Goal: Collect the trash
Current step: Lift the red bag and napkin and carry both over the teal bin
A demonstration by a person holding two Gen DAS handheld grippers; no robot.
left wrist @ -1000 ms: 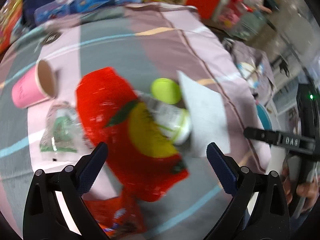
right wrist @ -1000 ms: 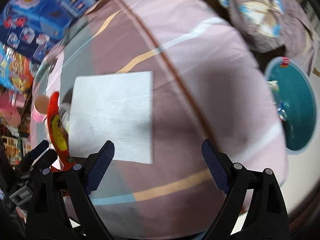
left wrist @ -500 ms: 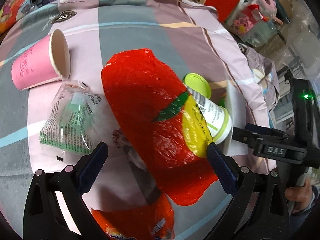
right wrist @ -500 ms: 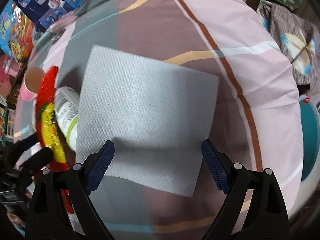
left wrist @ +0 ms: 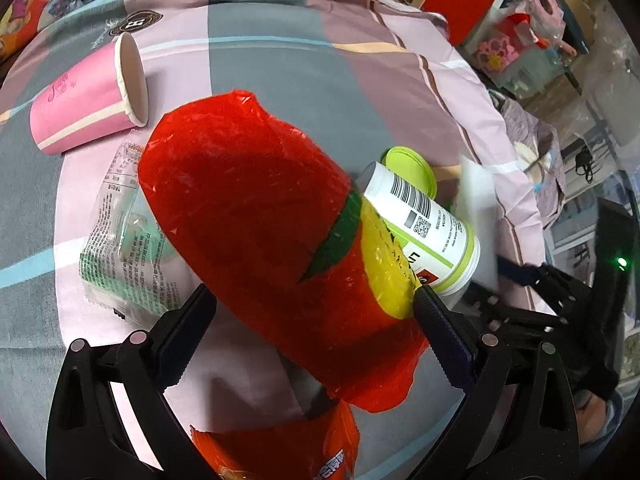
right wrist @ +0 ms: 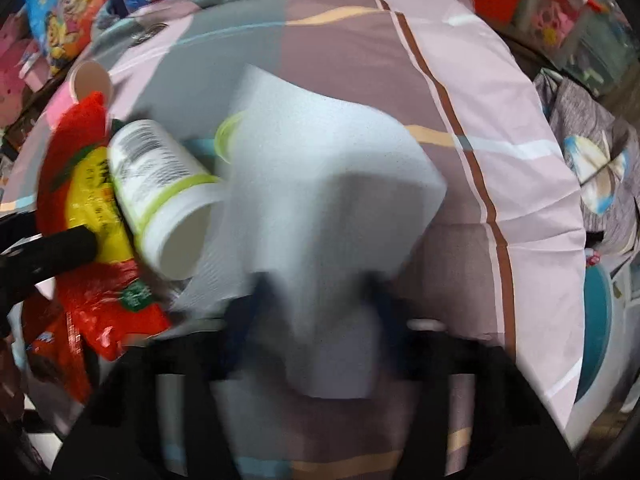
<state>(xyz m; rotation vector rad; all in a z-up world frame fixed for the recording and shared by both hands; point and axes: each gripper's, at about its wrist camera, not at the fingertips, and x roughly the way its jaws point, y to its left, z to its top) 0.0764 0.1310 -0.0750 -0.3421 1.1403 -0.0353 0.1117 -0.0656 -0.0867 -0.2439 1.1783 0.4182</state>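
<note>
Since a second ago the right gripper [right wrist: 320, 292] has dropped onto the tissue [right wrist: 320, 184], its fingers closing and bunching the sheet up between them. Wide open, the left gripper [left wrist: 312, 308] is straddling the red wrapper [left wrist: 256, 232] without squeezing. Beside it are lying the bottle [left wrist: 424, 220], its lid [left wrist: 412, 168] and a pink cup [left wrist: 88, 100] on the bedsheet [left wrist: 320, 76].

A crinkled red plastic snack bag [left wrist: 256, 216] lies over a tipped white bottle with a lime band [left wrist: 428, 220], at whose three o'clock a white paper napkin [right wrist: 320, 184] bunches upward.
</note>
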